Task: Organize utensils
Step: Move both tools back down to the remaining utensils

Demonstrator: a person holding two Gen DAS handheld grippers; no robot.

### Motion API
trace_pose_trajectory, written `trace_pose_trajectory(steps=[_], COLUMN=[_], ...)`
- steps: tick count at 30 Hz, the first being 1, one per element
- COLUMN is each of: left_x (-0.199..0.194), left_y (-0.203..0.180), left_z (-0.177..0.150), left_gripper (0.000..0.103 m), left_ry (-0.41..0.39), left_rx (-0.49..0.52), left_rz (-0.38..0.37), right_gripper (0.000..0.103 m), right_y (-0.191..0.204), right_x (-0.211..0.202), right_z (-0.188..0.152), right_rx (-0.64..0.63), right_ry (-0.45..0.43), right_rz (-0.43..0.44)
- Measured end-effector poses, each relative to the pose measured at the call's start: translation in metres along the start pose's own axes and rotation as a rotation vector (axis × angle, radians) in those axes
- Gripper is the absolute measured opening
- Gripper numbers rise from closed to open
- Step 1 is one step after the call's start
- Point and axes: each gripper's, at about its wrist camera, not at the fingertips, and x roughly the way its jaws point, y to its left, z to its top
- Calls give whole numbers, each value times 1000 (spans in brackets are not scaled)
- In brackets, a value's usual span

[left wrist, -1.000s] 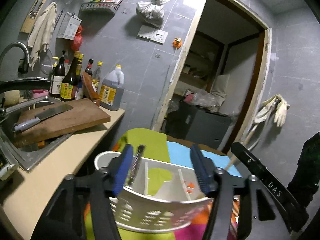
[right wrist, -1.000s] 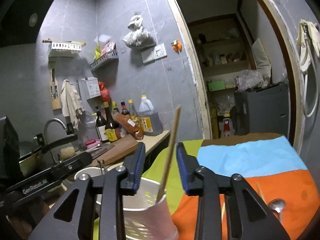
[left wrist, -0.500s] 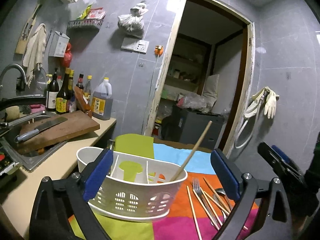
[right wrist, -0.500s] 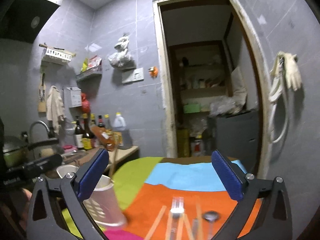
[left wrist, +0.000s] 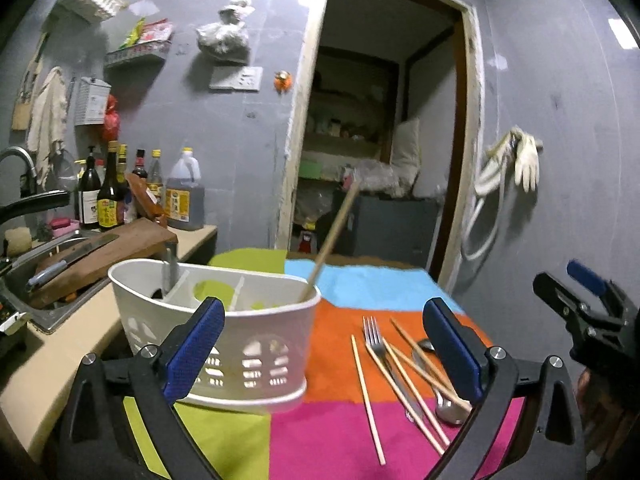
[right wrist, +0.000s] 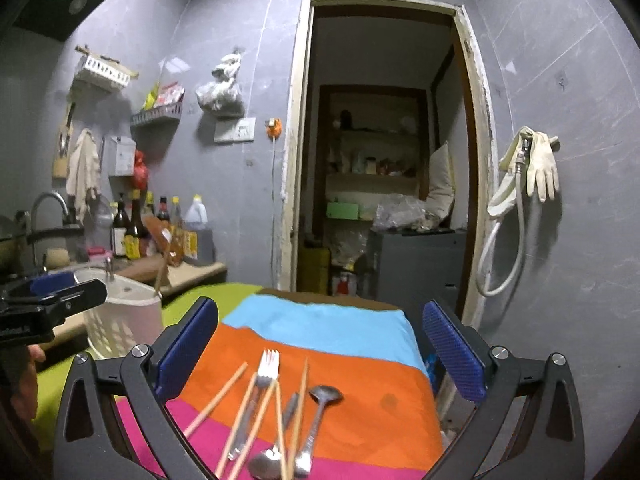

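A white slotted utensil caddy [left wrist: 224, 344] stands on the striped cloth; it also shows at the left of the right wrist view [right wrist: 120, 320]. One wooden chopstick [left wrist: 332, 236] leans in its right compartment and a metal handle [left wrist: 170, 268] stands in its left one. Beside it on the cloth lie a fork [left wrist: 374, 338], several chopsticks [left wrist: 366, 396] and spoons [left wrist: 446, 410]. The same fork [right wrist: 266, 370], chopsticks [right wrist: 218, 398] and a spoon [right wrist: 324, 396] lie in the right wrist view. My left gripper [left wrist: 320, 350] is open and empty in front of the caddy. My right gripper [right wrist: 320, 352] is open and empty above the loose utensils.
The striped cloth [left wrist: 340, 284] covers a small table. A counter to the left holds a cutting board with a knife [left wrist: 72, 258], a sink and bottles [left wrist: 108, 196]. An open doorway [right wrist: 384, 184] is behind the table. Gloves and a hose [right wrist: 528, 176] hang on the right wall.
Both grippers have opened and drawn back from the caddy. The right one let go of the chopstick, which now leans in the caddy. The right gripper moved over the loose utensils.
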Motion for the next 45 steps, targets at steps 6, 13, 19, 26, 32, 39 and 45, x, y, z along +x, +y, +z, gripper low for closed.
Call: trace_pose_trajectory(steps=[6,13,19,26,32,39,45], left_x=[19,53,80,127,160,189,202], left_y=[-17,-31,-44,-45,-43,-38,-39], left_z=[-15,-35,-49,-62,-67,-64,-61], left_gripper=[97,97,76,37,26,20,18], left_ry=[81,254,351,557,647,706,748], left_rx=[67,123,174,147,120,86,80], left_rz=[15,15,4,5,7,-1,-19], right_gripper=[103,103,84,54,44,33,20], right_y=[-11,-23,-33,-36,-39,-43,-53], right_x=[15,59,87,118,140,163,175], right_z=[-20,-45,-57,-66,-74,-84,-85], right_rx=[-3,8,47,64,94,160,267], right_ry=[130,395,521,631,702,782,795], right_rz=[1,7,62,135,185,231,272])
